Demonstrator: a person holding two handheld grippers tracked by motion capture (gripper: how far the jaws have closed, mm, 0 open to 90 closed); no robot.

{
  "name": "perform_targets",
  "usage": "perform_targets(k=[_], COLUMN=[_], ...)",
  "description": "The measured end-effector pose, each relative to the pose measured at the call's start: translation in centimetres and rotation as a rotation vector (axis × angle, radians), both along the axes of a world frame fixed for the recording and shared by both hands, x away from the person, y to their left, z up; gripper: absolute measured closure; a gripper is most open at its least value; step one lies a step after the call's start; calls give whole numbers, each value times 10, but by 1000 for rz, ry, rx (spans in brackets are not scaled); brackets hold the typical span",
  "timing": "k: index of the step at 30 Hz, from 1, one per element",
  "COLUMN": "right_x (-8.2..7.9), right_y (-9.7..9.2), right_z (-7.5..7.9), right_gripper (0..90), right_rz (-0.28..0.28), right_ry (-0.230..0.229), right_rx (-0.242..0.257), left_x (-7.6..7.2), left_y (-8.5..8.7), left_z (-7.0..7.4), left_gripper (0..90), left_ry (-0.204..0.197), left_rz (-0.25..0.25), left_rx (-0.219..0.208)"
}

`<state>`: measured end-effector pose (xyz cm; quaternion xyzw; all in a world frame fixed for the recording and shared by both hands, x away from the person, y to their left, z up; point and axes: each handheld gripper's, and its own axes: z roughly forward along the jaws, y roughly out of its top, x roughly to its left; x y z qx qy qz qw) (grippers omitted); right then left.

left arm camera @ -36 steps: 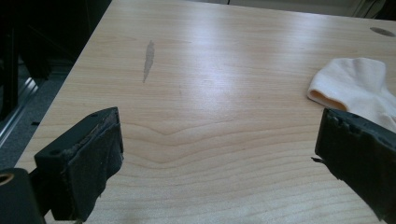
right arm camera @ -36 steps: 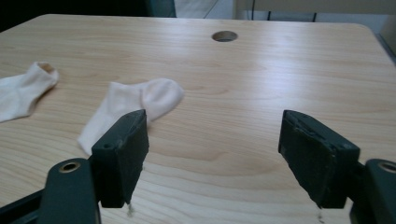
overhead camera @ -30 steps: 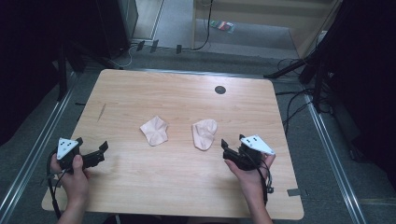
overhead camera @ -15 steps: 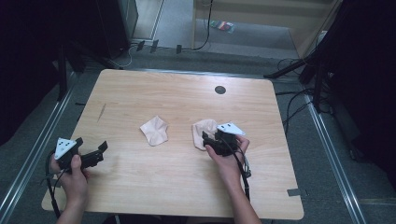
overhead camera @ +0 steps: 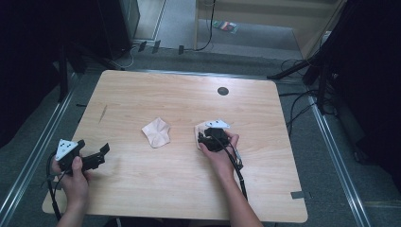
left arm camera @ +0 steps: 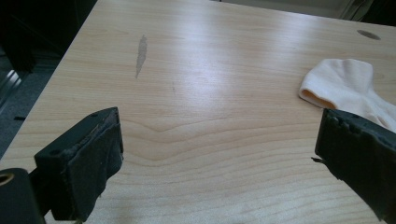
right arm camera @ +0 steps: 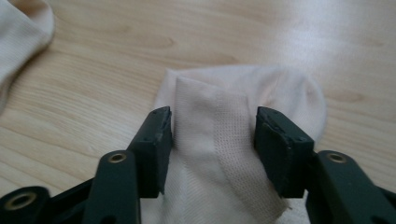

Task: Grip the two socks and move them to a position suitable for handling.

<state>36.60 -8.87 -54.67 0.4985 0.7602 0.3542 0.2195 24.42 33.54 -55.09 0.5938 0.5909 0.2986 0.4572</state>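
Right pale cream fabric sock (right arm camera: 243,140) lay right of centre on the light wooden table (overhead camera: 142,94), straddled by the right gripper (right arm camera: 212,140), jaws parted; second crumpled cream sock (overhead camera: 157,132) at centre; left gripper (left arm camera: 219,154) wide open, near left

Two hand-held grippers over the table, one wide apart, one half closed.

The left hand (overhead camera: 75,177) comes in from the bottom-left corner of the high view and holds the left gripper (overhead camera: 100,156) low near the table's near-left edge, jaws spread wide and pointing toward the middle. The right forearm (overhead camera: 236,198) reaches forward from the bottom edge; the right hand (overhead camera: 220,151) grips the right gripper (right arm camera: 214,135) tipped downward, its jaws partly closed, a gap still between them, with fabric lying in that gap.
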Motion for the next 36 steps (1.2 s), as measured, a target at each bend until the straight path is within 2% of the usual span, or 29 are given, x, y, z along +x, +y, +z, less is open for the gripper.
perform_targets(k=[2, 5, 6, 9, 14, 15, 17, 20, 21, 23, 25, 28, 29, 30, 31, 32, 33, 34, 35, 36], right_x=[0, -2, -2, -4, -18, -18, -30, -42, -47, -55, -65, -80, -80, -89, -92, -97, -101, -104, -107, -112], right_y=[-2, -4, -4, -5, -11, -11, -14, -16, -16, -17, -17, -16, -16, -14, -14, -13, -12, -11, -10, -8], right_z=[-1, -1, 0, 2, 22, 22, 39, 50, 54, 60, 66, 72, 72, 75, 75, 76, 76, 76, 75, 73], right_gripper=[542, 757, 789, 814, 822, 822, 821, 821, 821, 819, 819, 818, 818, 817, 816, 814, 813, 813, 813, 812], right_rz=[-10, -10, -4, -7, -11, -11, -5, 12, 19, 25, 24, 36, 36, 42, 46, 46, 49, 51, 57, 61], right_ry=[-7, -14, -5, -11, -59, -59, -88, -105, -112, -120, -122, -130, -130, -134, -135, -133, -135, -134, -136, -129], right_rx=[20, 22, 25, 16, 53, 53, 66, 68, 74, 85, 103, 102, 102, 104, 108, 115, 118, 122, 126, 130], left_x=[0, 0, 0, 0, -1, -1, -1, -3, -3, -4, -5, -9, -9, -12, -12, -15, -16, -18, -18, -22], left_y=[0, 1, 1, 1, 0, 0, -2, -3, -3, -5, -11, -25, -25, -38, -38, -53, -59, -66, -66, -81], left_z=[0, 0, 0, 0, 0, 0, 0, 4, 6, 12, 17, 22, 22, 24, 24, 26, 27, 27, 27, 29], left_gripper=[13, 13, 13, 13, 13, 13, 13, 13, 13, 13, 13, 13, 13, 13, 13, 13, 13, 13, 13, 13], left_ry=[3, 3, 3, -1, 5, 5, 13, 11, 8, -14, -27, -34, -34, -38, -38, -44, -50, -58, -58, -68], left_rz=[-1, 2, 1, 3, -1, -1, -3, -6, -9, -44, -58, -101, -101, -129, -129, -174, -191, -211, -211, -260], left_rx=[-2, -6, -5, -4, -2, -2, 18, 35, 27, -12, 5, 31, 31, 45, 45, 51, 50, 43, 43, 17])
